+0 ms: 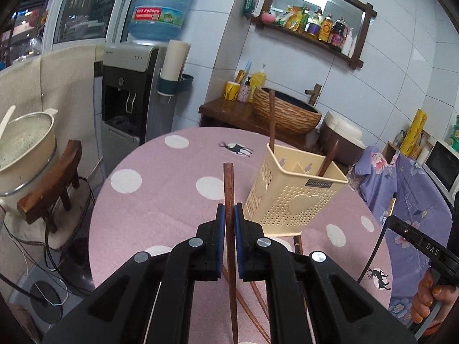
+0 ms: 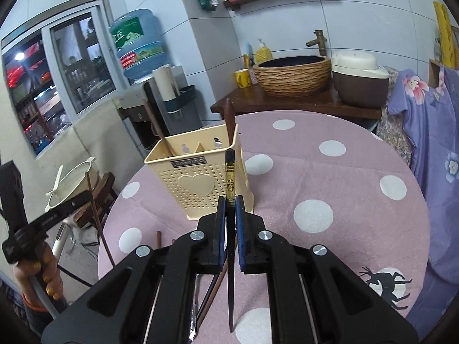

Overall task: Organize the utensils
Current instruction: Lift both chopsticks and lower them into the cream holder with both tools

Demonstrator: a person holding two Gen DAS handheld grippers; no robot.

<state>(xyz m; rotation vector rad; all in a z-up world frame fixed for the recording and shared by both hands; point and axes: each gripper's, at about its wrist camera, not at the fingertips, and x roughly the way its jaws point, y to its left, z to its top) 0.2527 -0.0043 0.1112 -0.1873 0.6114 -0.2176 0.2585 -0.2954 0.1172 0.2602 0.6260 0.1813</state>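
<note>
- Round table [image 1: 160, 200] under a pink, white-dotted cloth.
- Cream perforated utensil holder [image 1: 289, 197] stands far right of centre, two wooden handles in it.
- Left gripper [image 1: 228, 215]: jaws clamped on a brown wooden chopstick [image 1: 228, 189].
- Right gripper [image 2: 228, 209]: jaws clamped on a black chopstick [image 2: 229, 177] with gold print, near the holder.

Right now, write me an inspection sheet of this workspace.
Surface: round table, pink dotted cloth.
Job's things: cream holder with two wooden utensils inside; more utensils lie on the cloth at the near edge.
Clutter: nothing seen on the table.
Grippers: left tool shut on brown chopstick; right tool shut on black chopstick.
Cables: wires on floor.
Surroundings: water dispenser, basin, rice cooker.
</note>
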